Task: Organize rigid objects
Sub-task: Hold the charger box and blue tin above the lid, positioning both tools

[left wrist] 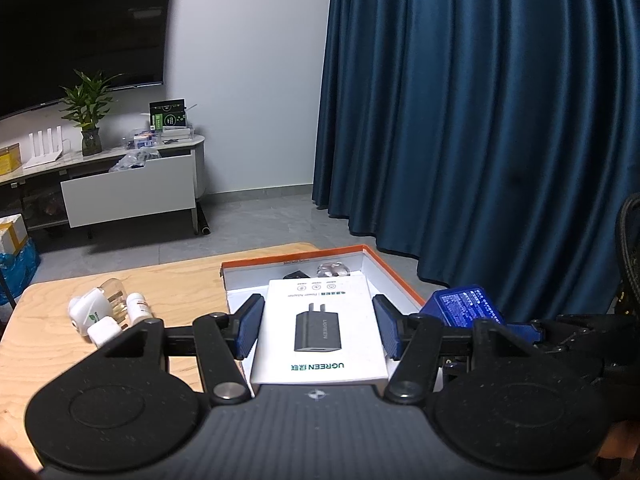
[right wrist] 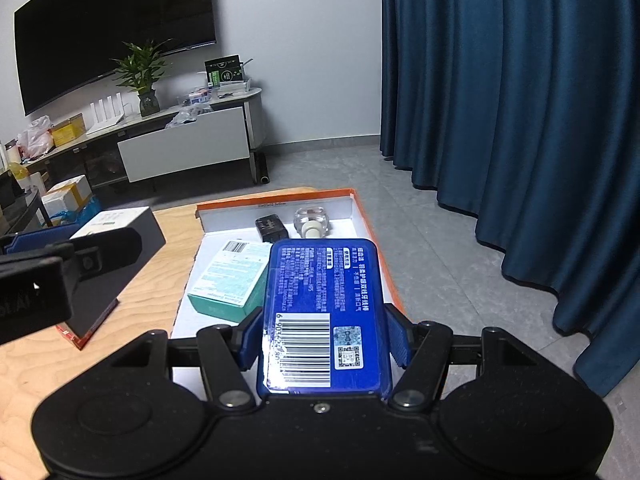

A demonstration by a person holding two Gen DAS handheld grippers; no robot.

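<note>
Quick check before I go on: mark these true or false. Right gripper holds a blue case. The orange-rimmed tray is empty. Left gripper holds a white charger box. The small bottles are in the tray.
1. True: the right gripper clamps the blue case.
2. False: the tray holds a teal box, a black item and a clear bottle.
3. True: the left gripper grips the white charger box.
4. False: the small bottles lie on the wooden table, left of the tray.
</note>
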